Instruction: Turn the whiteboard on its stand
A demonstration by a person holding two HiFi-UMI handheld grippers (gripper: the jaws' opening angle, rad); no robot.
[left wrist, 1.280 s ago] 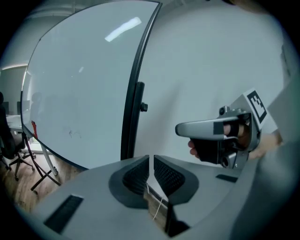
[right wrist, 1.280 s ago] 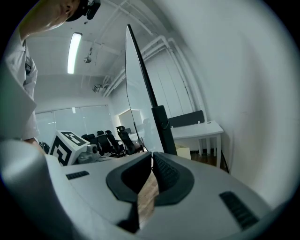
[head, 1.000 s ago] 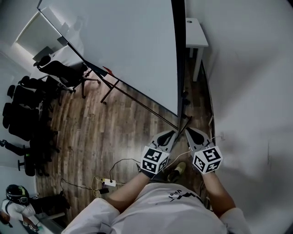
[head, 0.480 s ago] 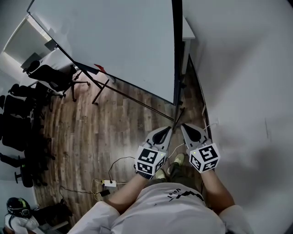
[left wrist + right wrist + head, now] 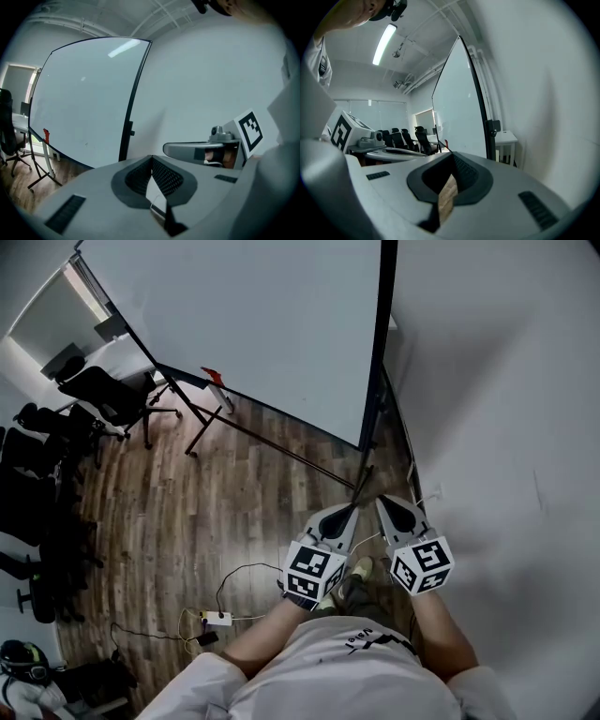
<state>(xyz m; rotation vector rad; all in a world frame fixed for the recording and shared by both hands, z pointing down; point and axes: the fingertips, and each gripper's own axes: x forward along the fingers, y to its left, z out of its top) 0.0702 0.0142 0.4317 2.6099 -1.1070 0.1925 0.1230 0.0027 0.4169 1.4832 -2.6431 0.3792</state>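
Fingers of our left gripper were pressed together on nothing, and the right gripper was likewise closed and empty. Both hung short of the whiteboard, which stood ahead on the wooden floor, its near edge close beside the wall. We judged the board stiff, broad and slick-faced, so flat pushes would probably slide. The black side post of its stand looked the better hold, and we expected the wide panel to swing slowly and heavily.
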